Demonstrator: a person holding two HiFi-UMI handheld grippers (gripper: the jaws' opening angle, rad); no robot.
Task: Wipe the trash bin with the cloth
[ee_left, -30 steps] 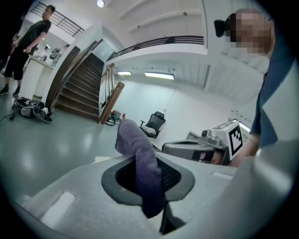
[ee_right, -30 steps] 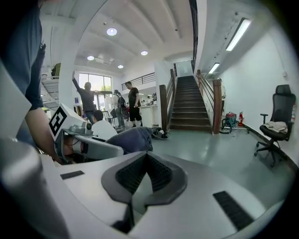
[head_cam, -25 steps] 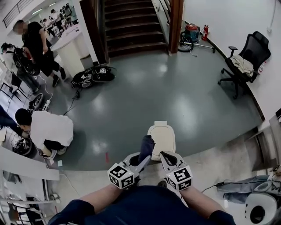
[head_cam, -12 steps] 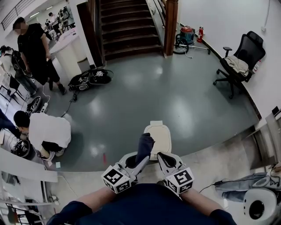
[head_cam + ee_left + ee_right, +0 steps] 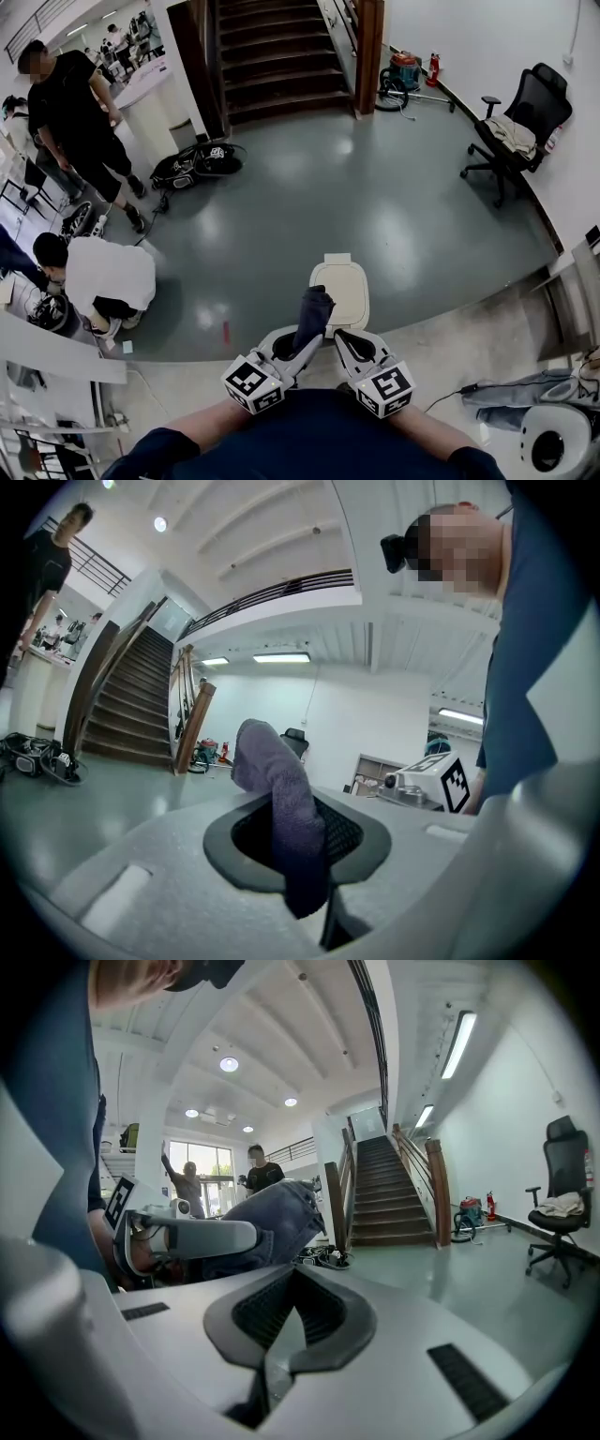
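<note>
A glossy grey-green floor (image 5: 375, 187) holds the white-lidded trash bin (image 5: 343, 289), just ahead of both grippers. The approach looks to be in hand: the left gripper (image 5: 302, 339), held low near the body, clamps the dark cloth (image 5: 312, 311) upright, while the right gripper (image 5: 345, 337) beside it is closed on nothing. Next, the cloth needs lowering onto the lid.

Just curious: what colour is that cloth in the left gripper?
Dull bluish purple cloth; clearest in the left gripper view.
</note>
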